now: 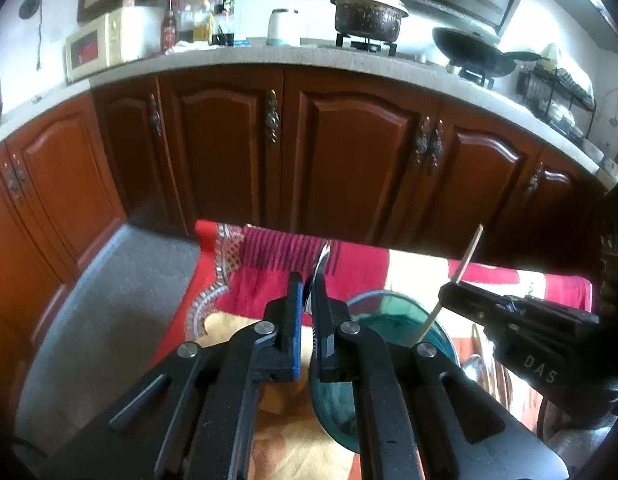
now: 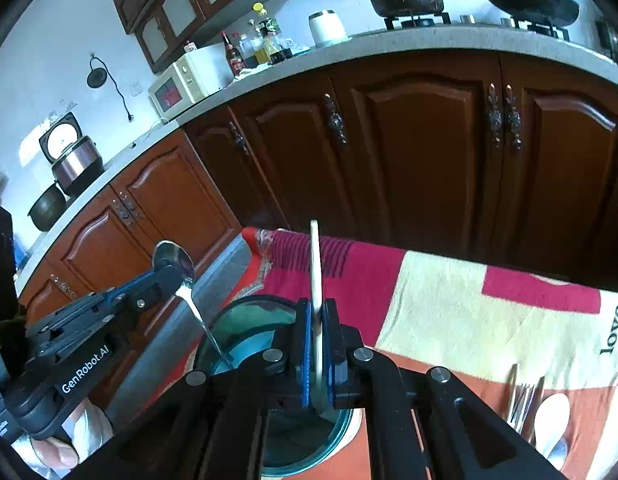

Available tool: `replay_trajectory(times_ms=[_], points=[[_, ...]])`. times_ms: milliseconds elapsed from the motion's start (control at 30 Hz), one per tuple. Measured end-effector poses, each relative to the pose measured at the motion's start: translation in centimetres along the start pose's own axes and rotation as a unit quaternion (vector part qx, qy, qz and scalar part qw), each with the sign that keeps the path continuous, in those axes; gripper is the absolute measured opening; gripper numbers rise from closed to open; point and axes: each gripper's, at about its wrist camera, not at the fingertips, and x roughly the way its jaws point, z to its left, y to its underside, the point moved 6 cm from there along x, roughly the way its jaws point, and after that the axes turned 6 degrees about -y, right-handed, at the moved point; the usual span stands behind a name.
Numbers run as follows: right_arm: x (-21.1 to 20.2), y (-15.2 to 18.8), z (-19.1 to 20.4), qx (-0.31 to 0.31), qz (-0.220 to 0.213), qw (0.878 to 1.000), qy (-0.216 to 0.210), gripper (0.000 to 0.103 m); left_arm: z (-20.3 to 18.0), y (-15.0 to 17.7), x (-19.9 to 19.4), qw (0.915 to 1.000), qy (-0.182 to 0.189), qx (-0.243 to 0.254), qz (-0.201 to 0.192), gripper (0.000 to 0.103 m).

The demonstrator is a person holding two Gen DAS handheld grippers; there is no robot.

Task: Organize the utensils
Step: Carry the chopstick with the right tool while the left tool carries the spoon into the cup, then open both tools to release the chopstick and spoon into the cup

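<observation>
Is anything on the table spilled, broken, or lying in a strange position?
Nothing stands out. The left hand-held gripper holds a metal spoon and the right hand-held gripper holds a pale chopstick, both above the teal glass bowl. A fork and white spoon lie tidy on the tablecloth. No spill shows.

Both grippers are crowding over the teal glass bowl (image 2: 249, 320) — the left gripper (image 2: 177, 276) is sitting at nine o'clock of the right gripper (image 2: 318, 332); cloth (image 2: 449, 320) at two o'clock is lying free — cutlery (image 2: 525, 400) is occupying four o'clock
</observation>
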Motion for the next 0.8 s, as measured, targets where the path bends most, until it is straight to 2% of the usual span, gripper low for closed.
replay_trajectory(times_ms=[67,100,133,167,200,267,300,633,800], points=[[-0.4,0.3,-0.2,0.003,0.002,1.000,0.002,0.008,-0.1,0.3,0.0,1.0000,0.003,-0.002,0.005,0.003],[-0.6,0.5,-0.4,0.005,0.002,1.000,0.002,0.018,-0.2,0.3,0.0,1.0000,0.005,-0.003,0.006,0.004],[-0.9,0.6,-0.4,0.005,0.000,1.000,0.002,0.033,-0.3,0.4,-0.1,0.9999,0.007,-0.005,0.007,0.007],[-1.1,0.7,-0.4,0.006,-0.003,1.000,0.003,0.036,-0.3,0.4,-0.3,0.9999,0.010,-0.006,0.006,0.012],[-1.5,0.9,-0.4,0.004,-0.006,1.000,0.001,0.037,-0.4,0.4,-0.5,0.9999,0.011,-0.007,0.005,0.015],[-2.1,1.1,-0.1,-0.001,-0.006,1.000,0.003,0.037,-0.5,0.4,-1.1,0.9999,0.013,-0.007,0.001,0.028],[-2.4,1.3,0.0,-0.003,-0.005,1.000,0.005,0.037,-0.6,0.4,-1.3,0.9999,0.015,-0.008,0.001,0.029],[-5.9,3.0,0.5,0.003,-0.016,1.000,0.012,0.038,-1.8,0.6,-5.0,0.9995,0.026,0.000,-0.016,0.040],[-8.1,4.1,0.4,0.007,-0.024,1.000,0.019,0.041,-2.9,0.8,-6.8,0.9992,0.028,0.010,-0.028,0.041]])
